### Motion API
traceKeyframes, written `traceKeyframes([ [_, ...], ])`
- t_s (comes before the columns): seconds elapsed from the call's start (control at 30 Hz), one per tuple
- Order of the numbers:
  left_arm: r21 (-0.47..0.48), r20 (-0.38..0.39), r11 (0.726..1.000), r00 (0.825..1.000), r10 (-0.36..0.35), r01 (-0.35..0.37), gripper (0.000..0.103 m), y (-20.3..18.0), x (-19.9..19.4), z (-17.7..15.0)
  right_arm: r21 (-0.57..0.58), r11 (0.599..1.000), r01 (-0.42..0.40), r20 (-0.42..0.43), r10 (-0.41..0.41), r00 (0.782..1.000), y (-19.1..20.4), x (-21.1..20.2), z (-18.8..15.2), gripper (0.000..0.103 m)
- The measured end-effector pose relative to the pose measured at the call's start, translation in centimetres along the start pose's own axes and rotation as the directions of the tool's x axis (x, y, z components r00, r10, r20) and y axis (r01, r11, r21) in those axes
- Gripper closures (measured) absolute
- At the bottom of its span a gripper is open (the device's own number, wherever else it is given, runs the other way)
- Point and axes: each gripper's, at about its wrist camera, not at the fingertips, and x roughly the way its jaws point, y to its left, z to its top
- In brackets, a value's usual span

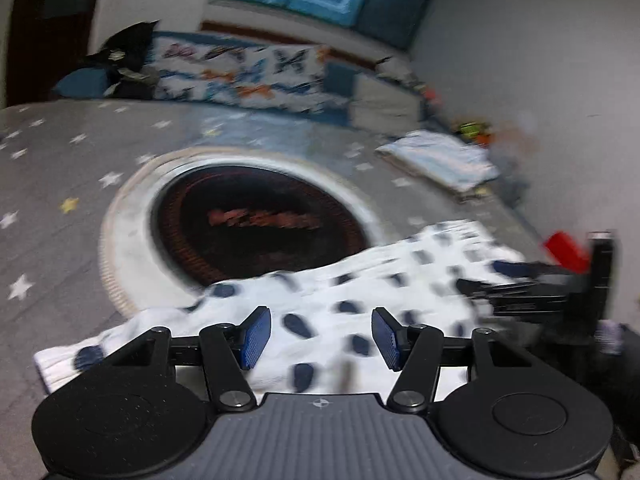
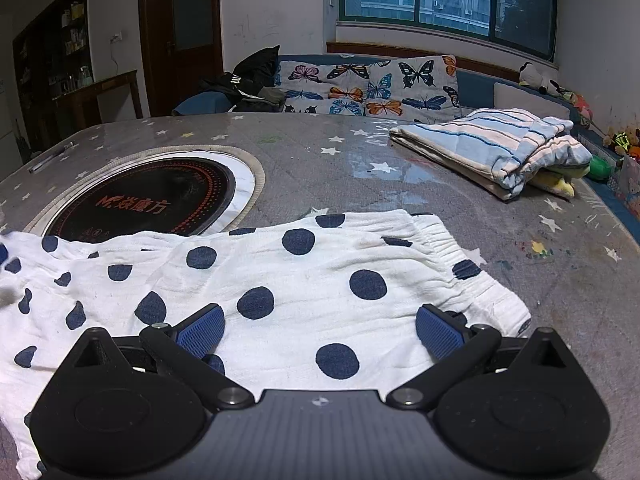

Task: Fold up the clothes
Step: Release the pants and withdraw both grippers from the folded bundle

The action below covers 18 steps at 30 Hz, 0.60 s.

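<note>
Shorts (image 2: 304, 280) lie flat, long axis left-right, waistband rightward; left gripper (image 1: 320, 338) and right gripper (image 2: 320, 334) gape empty.

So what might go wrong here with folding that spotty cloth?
The white garment with navy polka dots partly overlaps the round black cooktop set in the table; if that is warm, the fabric could scorch. Both the left gripper and right gripper are open, gripping nothing.

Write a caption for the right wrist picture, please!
Open right hand-held gripper over polka-dot shorts on the starry table.
</note>
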Motion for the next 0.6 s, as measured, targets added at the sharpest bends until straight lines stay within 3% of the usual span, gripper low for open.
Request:
traceKeyframes([
  [0.07,-0.040,-0.020,0.999,0.999,0.030,-0.031,0.047,1.2,0.3,-0.5,0.001,1.000,-0.001,0.000,0.001,1.000,0.0,0.0,0.0,0.000],
  [0.27,-0.076,0.007,0.997,1.000,0.030,-0.029,0.049,2.9,-0.9,-0.9,0.000,1.000,-0.001,0.000,0.001,1.000,0.0,0.0,0.0,0.000],
  [0.43,-0.034,0.038,0.998,0.997,0.062,-0.060,0.047,1.9,-0.9,0.0,-0.002,1.000,0.000,-0.001,0.000,1.000,0.0,0.1,0.0,0.000],
  [0.6,-0.050,0.011,0.996,0.997,0.070,-0.070,0.046,2.5,-0.3,-0.2,0.007,1.000,-0.009,-0.001,0.009,1.000,-0.2,0.0,0.0,0.000],
])
